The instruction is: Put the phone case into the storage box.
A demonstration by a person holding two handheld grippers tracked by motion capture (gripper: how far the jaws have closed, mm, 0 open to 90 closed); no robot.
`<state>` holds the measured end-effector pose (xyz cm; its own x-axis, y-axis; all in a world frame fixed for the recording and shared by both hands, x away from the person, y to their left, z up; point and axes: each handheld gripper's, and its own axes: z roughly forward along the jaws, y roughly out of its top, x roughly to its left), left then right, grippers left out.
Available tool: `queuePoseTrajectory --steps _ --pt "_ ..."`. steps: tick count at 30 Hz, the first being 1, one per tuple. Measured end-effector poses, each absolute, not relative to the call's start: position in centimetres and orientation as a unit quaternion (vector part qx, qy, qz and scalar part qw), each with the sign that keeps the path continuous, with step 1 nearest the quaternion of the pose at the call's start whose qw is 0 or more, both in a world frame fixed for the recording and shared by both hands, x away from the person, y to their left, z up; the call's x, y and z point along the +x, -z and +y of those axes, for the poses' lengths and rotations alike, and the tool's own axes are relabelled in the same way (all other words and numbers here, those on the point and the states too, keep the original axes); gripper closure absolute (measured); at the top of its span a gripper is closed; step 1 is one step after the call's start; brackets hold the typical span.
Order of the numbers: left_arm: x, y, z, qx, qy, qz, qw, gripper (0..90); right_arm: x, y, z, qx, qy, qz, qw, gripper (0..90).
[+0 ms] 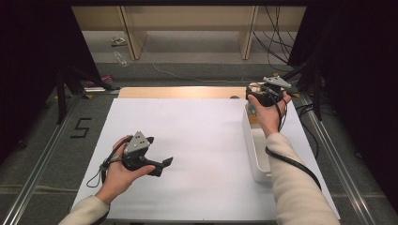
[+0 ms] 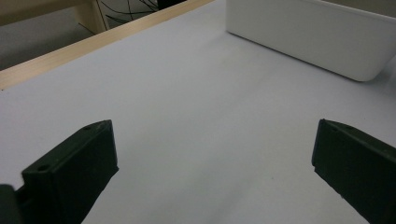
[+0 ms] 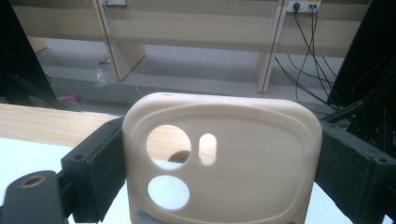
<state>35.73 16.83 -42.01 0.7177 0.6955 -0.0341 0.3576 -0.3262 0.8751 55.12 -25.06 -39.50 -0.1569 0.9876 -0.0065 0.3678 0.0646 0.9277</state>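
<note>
Right gripper view: the right hand-held gripper (image 3: 219, 158) squeezes a cream phone case (image 3: 224, 158) by its sides, likely for the white bin (image 1: 256, 150). The left hand-held gripper (image 2: 212, 163) waits wide open, holding nothing.

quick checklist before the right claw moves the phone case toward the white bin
1. Phone case clamped between the right claw jaws, a black jaw on each side edge: ok.
2. Case upright, camera holes facing the right gripper view: ok.
3. White bin close beneath the right forearm: ok.
4. Room inside the bin: cannot tell, the arm covers most of it.
5. Left claw open, nothing between its jaws, well apart from the bin: ok.
6. White table sheet between the claws free of clutter: ok.
</note>
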Motion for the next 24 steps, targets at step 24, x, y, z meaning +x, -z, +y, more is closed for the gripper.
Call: queuePoseTrajectory --steps 24 --pt "35.72 42.04 16.8 0.795 -0.177 0.331 0.476 0.0 55.18 40.4 -25.01 0.54 -0.42 0.634 0.361 11.5"
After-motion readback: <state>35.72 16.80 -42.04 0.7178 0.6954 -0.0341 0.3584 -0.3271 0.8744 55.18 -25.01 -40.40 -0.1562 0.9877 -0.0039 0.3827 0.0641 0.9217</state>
